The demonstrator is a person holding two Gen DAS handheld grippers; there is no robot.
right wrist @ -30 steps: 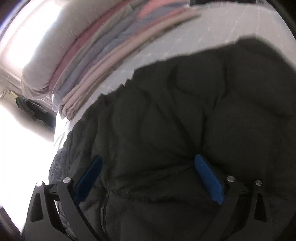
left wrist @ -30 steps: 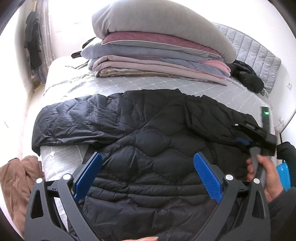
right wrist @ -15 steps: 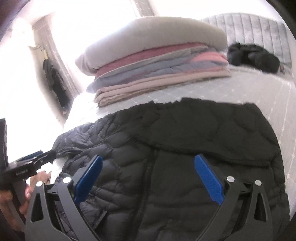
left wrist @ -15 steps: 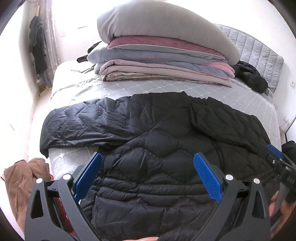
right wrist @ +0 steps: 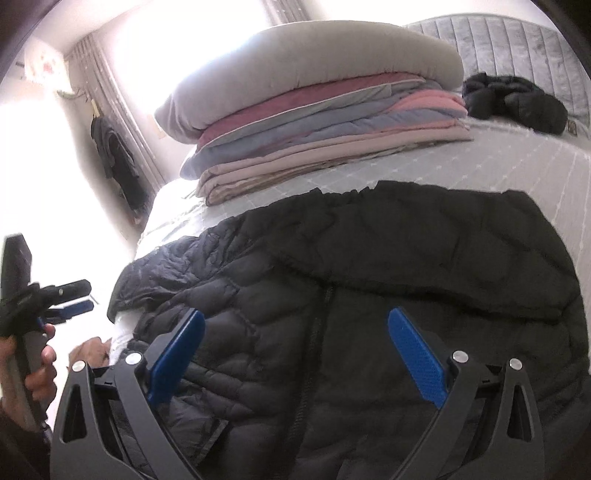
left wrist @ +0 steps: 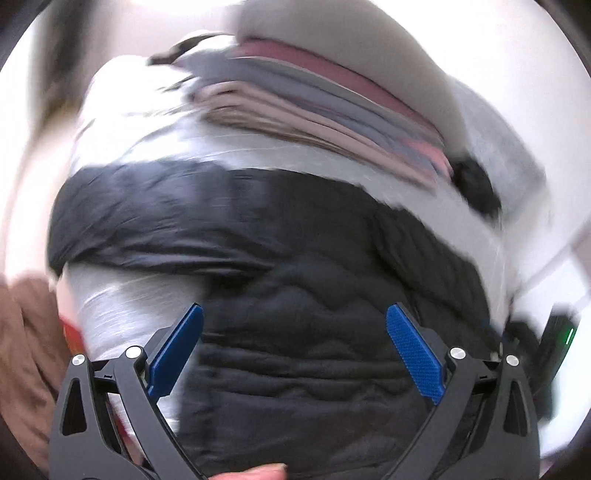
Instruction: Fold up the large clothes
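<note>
Both my claws gape empty — left claw (left wrist: 293,352), right claw (right wrist: 295,354) — over the black puffer jacket (right wrist: 369,295); its slick quilting may slip from a shallow pinch at the bed (right wrist: 480,162) edge.

Black jacket (right wrist: 369,295) (quilted) between spread tongs (right wrist: 295,354)

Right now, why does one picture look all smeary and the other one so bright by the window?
Left wrist view: motion blur smears the black puffer jacket and the stack of folded bedding; only the left claw looks sharp. Right wrist view: sharp, but window light washes the top and left edge white, and the fisheye lens bends the bed.
</note>
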